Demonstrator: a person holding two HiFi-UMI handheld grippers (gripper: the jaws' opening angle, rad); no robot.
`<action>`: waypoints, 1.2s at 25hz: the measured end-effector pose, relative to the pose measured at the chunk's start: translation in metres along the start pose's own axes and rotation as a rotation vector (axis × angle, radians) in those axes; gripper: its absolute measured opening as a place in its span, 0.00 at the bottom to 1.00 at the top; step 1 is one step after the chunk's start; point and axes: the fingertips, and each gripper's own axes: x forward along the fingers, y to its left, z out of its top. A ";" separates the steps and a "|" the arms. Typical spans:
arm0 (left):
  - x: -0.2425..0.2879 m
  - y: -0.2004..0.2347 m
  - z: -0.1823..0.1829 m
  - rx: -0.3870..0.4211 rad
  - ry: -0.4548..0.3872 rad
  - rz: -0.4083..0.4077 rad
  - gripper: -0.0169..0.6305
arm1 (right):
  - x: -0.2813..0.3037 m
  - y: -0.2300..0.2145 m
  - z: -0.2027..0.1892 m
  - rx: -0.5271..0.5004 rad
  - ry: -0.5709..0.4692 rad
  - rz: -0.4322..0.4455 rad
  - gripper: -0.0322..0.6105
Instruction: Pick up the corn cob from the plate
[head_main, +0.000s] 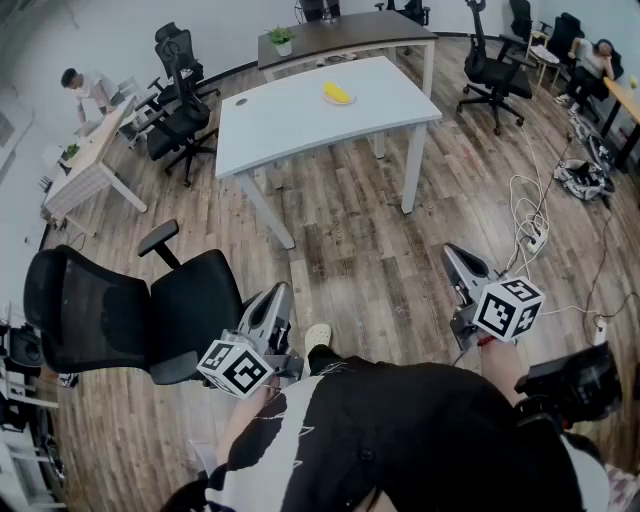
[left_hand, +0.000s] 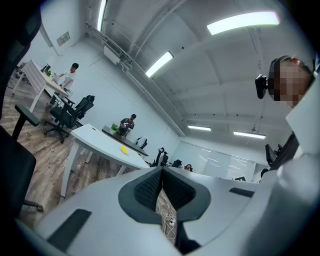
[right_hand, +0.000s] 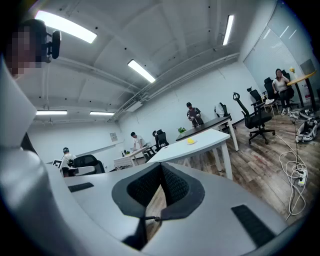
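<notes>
The yellow corn cob (head_main: 338, 94) lies on a small plate on the white table (head_main: 290, 125), far ahead across the wooden floor. It also shows as a small yellow spot in the left gripper view (left_hand: 124, 148) and the right gripper view (right_hand: 191, 141). My left gripper (head_main: 280, 292) and right gripper (head_main: 450, 254) are held low near the person's body, both pointing toward the table and well short of it. Both grippers are shut, pads meeting at the tips (left_hand: 161, 171) (right_hand: 161, 167), with nothing between them.
A black office chair (head_main: 120, 310) stands close on the left. White cables and a power strip (head_main: 530, 225) lie on the floor at right. Behind the white table is a dark desk (head_main: 345, 35) with a plant. More chairs and seated people are around the room's edges.
</notes>
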 end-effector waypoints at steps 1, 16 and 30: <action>0.001 0.000 0.000 0.002 0.001 0.000 0.05 | 0.000 -0.001 -0.001 0.000 -0.003 0.002 0.07; 0.038 0.041 0.025 0.091 -0.041 -0.011 0.05 | 0.065 -0.022 0.001 0.018 0.012 0.020 0.07; 0.198 0.136 0.111 0.031 -0.037 -0.147 0.05 | 0.222 -0.062 0.079 -0.022 0.039 -0.057 0.07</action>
